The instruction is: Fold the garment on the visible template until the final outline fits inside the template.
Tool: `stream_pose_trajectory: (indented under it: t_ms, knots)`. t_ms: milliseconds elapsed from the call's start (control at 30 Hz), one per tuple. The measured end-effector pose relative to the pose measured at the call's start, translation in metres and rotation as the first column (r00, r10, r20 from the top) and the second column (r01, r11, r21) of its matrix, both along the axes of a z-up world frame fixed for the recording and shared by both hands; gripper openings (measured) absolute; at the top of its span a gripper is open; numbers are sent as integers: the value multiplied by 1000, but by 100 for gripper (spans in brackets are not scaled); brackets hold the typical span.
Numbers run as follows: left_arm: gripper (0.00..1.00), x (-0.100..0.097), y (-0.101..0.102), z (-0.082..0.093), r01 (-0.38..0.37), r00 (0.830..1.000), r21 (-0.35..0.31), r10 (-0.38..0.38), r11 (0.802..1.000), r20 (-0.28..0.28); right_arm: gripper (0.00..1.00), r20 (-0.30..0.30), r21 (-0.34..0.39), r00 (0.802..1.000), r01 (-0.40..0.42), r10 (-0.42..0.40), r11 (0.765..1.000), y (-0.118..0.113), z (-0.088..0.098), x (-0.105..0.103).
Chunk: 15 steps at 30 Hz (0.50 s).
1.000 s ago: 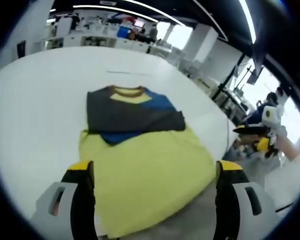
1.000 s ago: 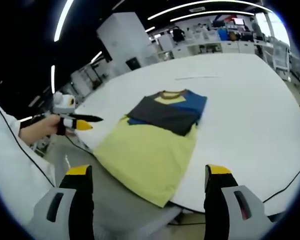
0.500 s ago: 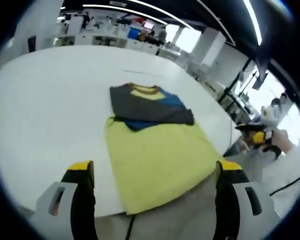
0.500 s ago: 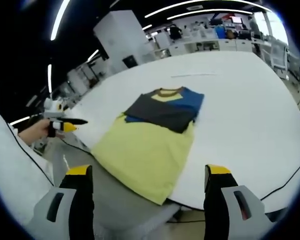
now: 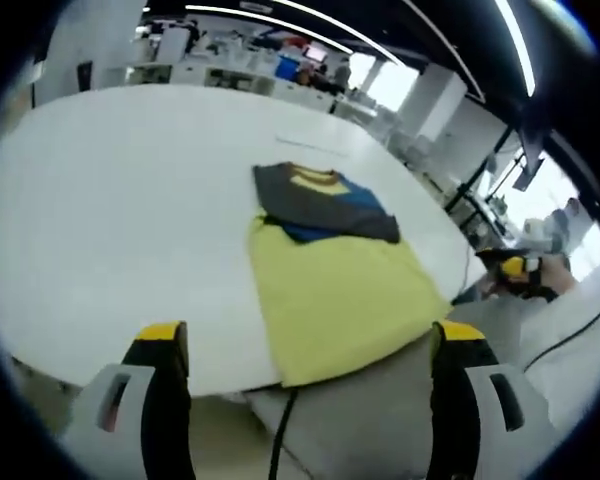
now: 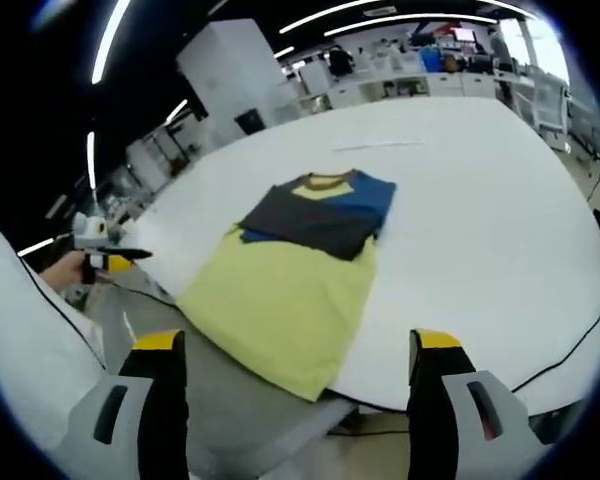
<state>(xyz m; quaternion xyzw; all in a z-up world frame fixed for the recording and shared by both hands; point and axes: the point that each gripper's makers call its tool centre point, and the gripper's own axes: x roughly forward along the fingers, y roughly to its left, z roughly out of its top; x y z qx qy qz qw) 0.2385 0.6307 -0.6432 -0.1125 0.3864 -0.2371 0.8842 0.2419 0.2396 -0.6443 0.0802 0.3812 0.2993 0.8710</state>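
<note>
The folded garment (image 5: pixel 325 198), dark grey and blue with a yellow panel and a brown collar, lies flat on the far end of the yellow template sheet (image 5: pixel 335 295). The sheet's near end reaches the table edge. My left gripper (image 5: pixel 305 400) hovers off the table's near edge, jaws wide open and empty. At the right of that view, a hand holds the right gripper (image 5: pixel 515 266). The right gripper view has the garment (image 6: pixel 315 212) on the template (image 6: pixel 275 300), my right gripper (image 6: pixel 295 410) open and empty, and the left gripper (image 6: pixel 102 250) far left.
A large round white table (image 5: pixel 100 200) carries the template. Grey floor and a black cable (image 5: pixel 278 445) lie below its near edge. A person's white sleeve (image 6: pixel 20 340) fills the left of the right gripper view. Desks and pillars stand far behind.
Both grippers have drawn back from the table, so the garment and template look smaller and the table's edge now shows. The garment itself lies as before.
</note>
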Motion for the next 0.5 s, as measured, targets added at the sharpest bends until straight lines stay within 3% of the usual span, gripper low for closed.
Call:
stream_pose_trajectory:
  t_ms: [200,500]
  knots:
    - [97,1,14,4,-33,999,7,33,999,8,91,1,3,1000,0,0,1000,1,-1,5]
    - [95,1,1,-6,-7,1000,-4,7,1000,-25,89,-9,5,1000,-15,15,1000,4,-5,2]
